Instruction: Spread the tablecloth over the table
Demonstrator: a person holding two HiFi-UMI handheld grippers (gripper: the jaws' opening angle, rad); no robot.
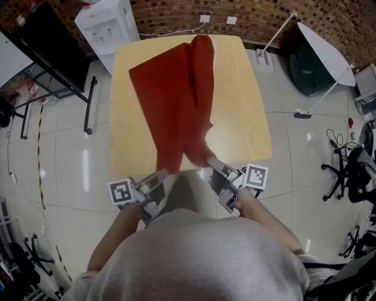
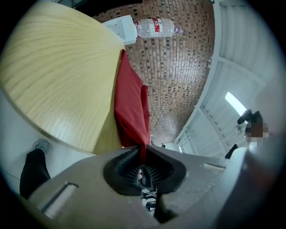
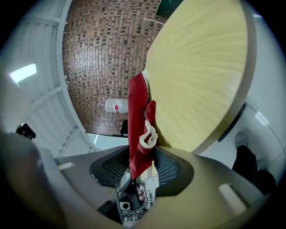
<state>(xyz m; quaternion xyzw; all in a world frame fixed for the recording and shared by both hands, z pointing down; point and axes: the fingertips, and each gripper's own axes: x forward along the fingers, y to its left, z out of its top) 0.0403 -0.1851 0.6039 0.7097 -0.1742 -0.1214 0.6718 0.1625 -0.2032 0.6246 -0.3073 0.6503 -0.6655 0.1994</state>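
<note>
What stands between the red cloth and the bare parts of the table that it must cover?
Nothing visible. The table is bare on both sides of the cloth. The left gripper is shut on the cloth's near end; the right gripper is open, with cloth between its jaws.

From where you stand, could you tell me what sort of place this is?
Likely an indoor workroom or lab: a brick wall, a water dispenser beside the wooden table, and an office chair on a tiled floor.

You work under bright, even overhead light: the tabletop [image 1: 247, 106] is evenly lit, glare streaks the floor [image 1: 86, 163] at left, and both gripper views warp strongly at the edges.
</note>
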